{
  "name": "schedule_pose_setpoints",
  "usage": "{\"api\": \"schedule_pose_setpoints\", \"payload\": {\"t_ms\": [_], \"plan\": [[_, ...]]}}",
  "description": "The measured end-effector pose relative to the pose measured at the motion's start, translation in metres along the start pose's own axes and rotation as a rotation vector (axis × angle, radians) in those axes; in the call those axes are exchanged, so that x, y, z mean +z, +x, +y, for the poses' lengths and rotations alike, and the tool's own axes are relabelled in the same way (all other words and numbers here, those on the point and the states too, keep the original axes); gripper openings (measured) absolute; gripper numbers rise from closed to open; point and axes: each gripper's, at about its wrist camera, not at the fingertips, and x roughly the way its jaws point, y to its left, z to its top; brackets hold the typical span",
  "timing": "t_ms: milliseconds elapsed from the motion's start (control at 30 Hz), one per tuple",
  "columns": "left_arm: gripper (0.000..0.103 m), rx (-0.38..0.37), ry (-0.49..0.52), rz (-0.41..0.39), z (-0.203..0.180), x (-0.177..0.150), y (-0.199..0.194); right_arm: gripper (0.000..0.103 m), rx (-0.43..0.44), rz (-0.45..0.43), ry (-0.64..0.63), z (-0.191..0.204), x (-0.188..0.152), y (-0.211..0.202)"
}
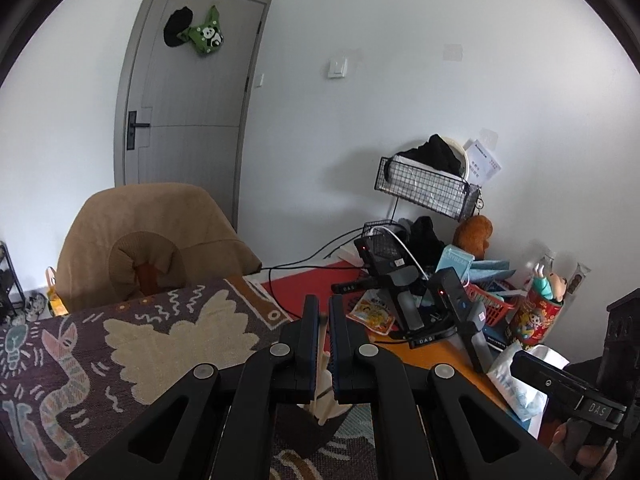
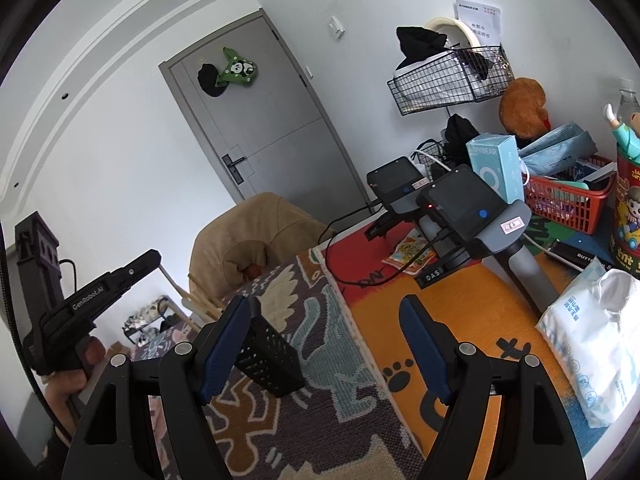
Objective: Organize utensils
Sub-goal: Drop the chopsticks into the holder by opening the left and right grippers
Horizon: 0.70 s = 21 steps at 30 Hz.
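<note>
Chopsticks pinched between left fingers; right fingers spread, empty.

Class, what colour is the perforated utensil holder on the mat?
Black; the utensil holder shows best in the right wrist view.

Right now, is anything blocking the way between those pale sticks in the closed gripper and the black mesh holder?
Nothing visible does. The left gripper holds the chopsticks; the black holder sits on the patterned mat, bare around it.
</note>
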Motion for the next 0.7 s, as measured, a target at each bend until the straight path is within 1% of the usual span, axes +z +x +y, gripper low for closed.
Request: {"api": "schedule_pose_setpoints", "payload": {"t_ms": [33, 100, 133, 167, 200, 233, 267, 300, 333, 367, 400, 467, 600, 700], "plan": [[0.005, -0.004, -0.001, 0.017, 0.0, 0.001, -0.001, 0.077, 0.005, 0.007, -0.007, 0.003, -0.001, 0.0], [0.015, -0.01, -0.001, 0.044, 0.0, 0.002, -0.005, 0.077, 0.015, 0.027, -0.023, 0.009, -0.003, 0.003], [0.033, -0.013, -0.005, 0.055, 0.001, 0.002, -0.007, 0.077, 0.019, 0.036, -0.029, 0.012, -0.003, 0.004], [0.058, -0.012, -0.013, 0.058, 0.002, 0.002, -0.011, 0.078, 0.023, 0.048, -0.035, 0.015, -0.004, 0.005], [0.068, -0.009, -0.018, 0.046, 0.004, 0.002, -0.017, 0.08, 0.025, 0.059, -0.043, 0.019, -0.006, 0.006], [0.081, -0.008, -0.018, 0.029, 0.005, 0.002, -0.025, 0.083, 0.026, 0.063, -0.05, 0.022, -0.007, 0.006], [0.088, 0.001, -0.017, 0.003, 0.007, 0.002, -0.033, 0.089, 0.028, 0.064, -0.056, 0.026, -0.008, 0.006], [0.092, 0.013, -0.015, -0.013, 0.008, 0.002, -0.041, 0.1, 0.028, 0.066, -0.064, 0.03, -0.009, 0.005], [0.098, 0.023, -0.016, -0.021, 0.01, 0.002, -0.046, 0.103, 0.027, 0.068, -0.066, 0.033, -0.01, 0.004], [0.102, 0.028, -0.022, -0.03, 0.012, 0.002, -0.053, 0.103, 0.028, 0.07, -0.071, 0.036, -0.011, 0.004], [0.103, 0.031, -0.03, -0.034, 0.015, 0.002, -0.059, 0.103, 0.021, 0.073, -0.079, 0.04, -0.012, 0.003], [0.103, 0.041, -0.044, -0.033, 0.02, 0.001, -0.07, 0.103, 0.016, 0.078, -0.097, 0.048, -0.014, 0.002], [0.103, 0.102, -0.041, -0.053, 0.027, -0.005, -0.095, 0.103, 0.026, 0.09, -0.129, 0.065, -0.017, -0.002], [0.103, 0.129, -0.057, -0.059, 0.036, -0.011, -0.114, 0.103, 0.028, 0.112, -0.176, 0.081, -0.022, -0.005]]}}
